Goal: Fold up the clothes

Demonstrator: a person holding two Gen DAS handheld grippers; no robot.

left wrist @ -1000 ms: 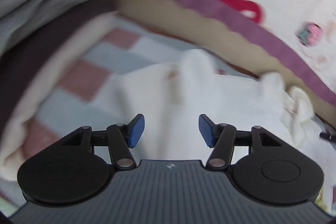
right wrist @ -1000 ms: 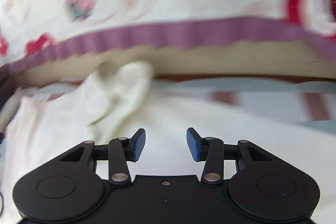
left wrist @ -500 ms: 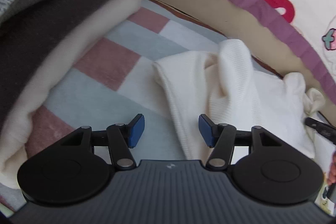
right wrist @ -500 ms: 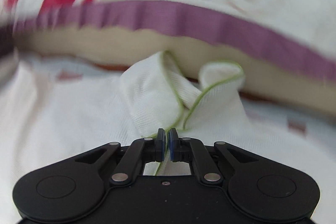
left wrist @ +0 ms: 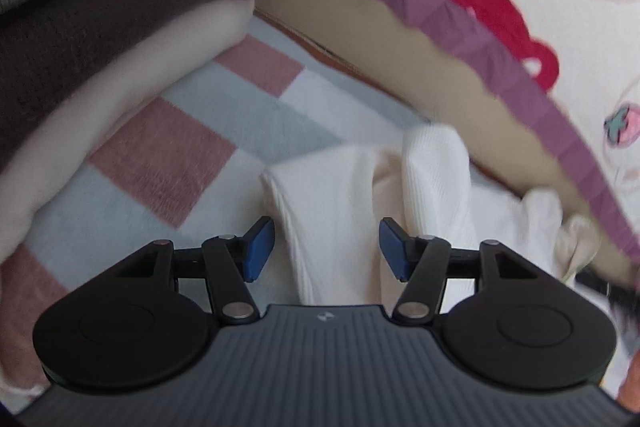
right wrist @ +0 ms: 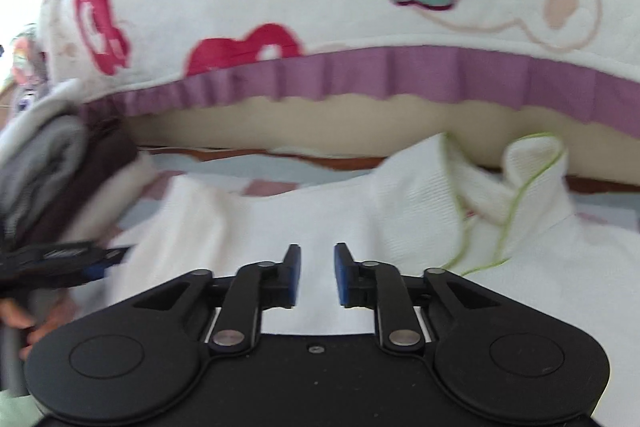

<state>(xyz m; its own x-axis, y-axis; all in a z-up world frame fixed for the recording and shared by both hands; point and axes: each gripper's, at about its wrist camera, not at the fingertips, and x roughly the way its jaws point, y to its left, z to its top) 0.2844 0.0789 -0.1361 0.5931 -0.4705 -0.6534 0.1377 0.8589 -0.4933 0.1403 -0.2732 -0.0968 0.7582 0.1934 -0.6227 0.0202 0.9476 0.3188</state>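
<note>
- The left tool (left wrist: pixel 327 247) is released; its jaws have just been narrowing, with a ridge of the white ribbed garment (left wrist: pixel 432 167) lying between and just ahead of the blue pads, untouched.
- The right tool (right wrist: pixel 317 273) is released too; its jaws have just been widening, a narrow gap between them, over the same garment (right wrist: pixel 412 195).
- The garment's green-edged collar (right wrist: pixel 532 167) sits ahead and right of the right tool.
- A stack of folded clothes (left wrist: pixel 100 39) lies ahead-left of the left tool on the checked blanket (left wrist: pixel 168 155).

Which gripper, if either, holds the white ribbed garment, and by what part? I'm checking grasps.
Neither. The left gripper and right gripper both stand open over the white ribbed garment, pads pressing nothing.
</note>
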